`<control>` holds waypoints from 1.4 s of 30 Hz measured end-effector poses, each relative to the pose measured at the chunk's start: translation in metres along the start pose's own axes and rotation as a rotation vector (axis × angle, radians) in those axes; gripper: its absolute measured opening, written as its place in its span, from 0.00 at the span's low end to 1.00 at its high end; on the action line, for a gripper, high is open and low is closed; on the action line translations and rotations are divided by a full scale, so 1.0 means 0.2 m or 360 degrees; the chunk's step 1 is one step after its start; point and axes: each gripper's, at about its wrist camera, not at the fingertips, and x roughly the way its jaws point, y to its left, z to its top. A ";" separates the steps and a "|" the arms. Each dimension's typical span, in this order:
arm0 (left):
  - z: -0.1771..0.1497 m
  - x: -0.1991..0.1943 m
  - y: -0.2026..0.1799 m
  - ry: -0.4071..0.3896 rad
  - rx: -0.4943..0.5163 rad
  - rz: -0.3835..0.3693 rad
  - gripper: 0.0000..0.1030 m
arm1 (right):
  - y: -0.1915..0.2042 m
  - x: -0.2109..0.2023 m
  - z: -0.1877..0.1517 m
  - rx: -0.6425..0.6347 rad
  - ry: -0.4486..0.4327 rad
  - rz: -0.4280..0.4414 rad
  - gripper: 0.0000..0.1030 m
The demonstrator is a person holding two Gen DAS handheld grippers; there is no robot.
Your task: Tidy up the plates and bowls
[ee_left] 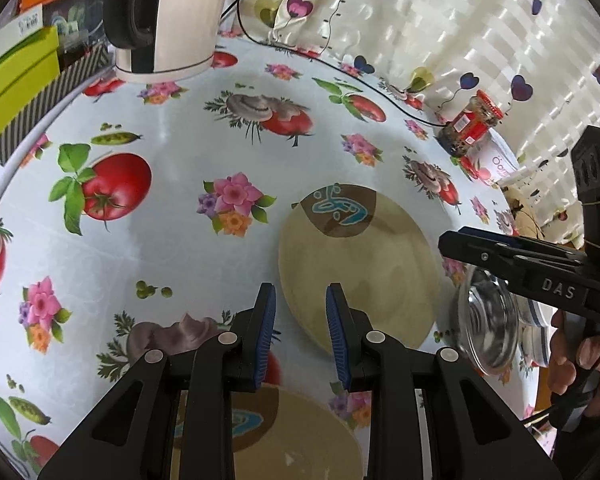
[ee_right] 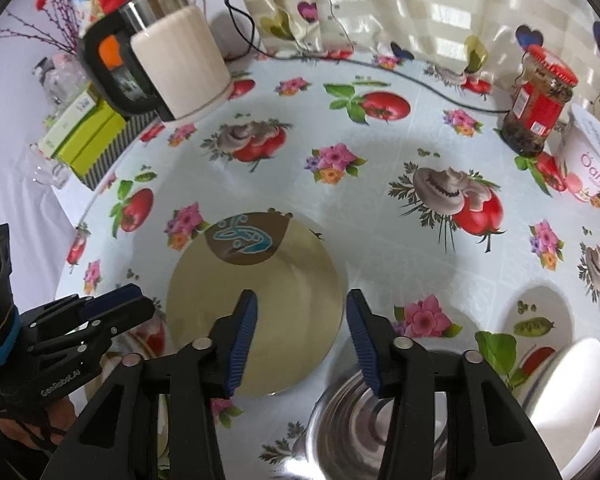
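A cream plate with a brown and teal motif (ee_left: 360,260) lies on the patterned tablecloth; it also shows in the right wrist view (ee_right: 268,296). A second matching cream plate (ee_left: 292,436) lies under my left gripper (ee_left: 302,336), which is open and empty. My right gripper (ee_right: 302,340) is open and empty, above the first plate's near right edge and a steel bowl (ee_right: 364,428). The steel bowl also shows in the left wrist view (ee_left: 488,328), below the right gripper (ee_left: 452,242). White dishes (ee_right: 572,392) stand at the right.
A white kettle (ee_left: 168,20) stands at the back left, with green boxes (ee_left: 16,76) beside it. A red-lidded jar (ee_right: 540,100) and a yoghurt tub (ee_right: 592,156) stand at the back right. A black cable (ee_right: 440,84) runs along the table's far edge by the curtain.
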 end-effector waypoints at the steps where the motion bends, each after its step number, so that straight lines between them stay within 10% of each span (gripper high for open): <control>1: 0.00 0.01 0.00 0.0010 -0.0008 0.0002 0.26 | -0.01 0.02 0.01 0.0004 0.0023 0.0005 0.37; 21: 0.00 0.17 0.05 0.0133 -0.0114 -0.0045 0.26 | -0.06 0.26 0.06 0.0017 0.0295 -0.0043 0.30; 42: 0.03 0.05 0.06 0.0049 -0.0111 -0.0039 0.25 | 0.00 0.22 0.09 0.0037 0.0228 0.0012 0.24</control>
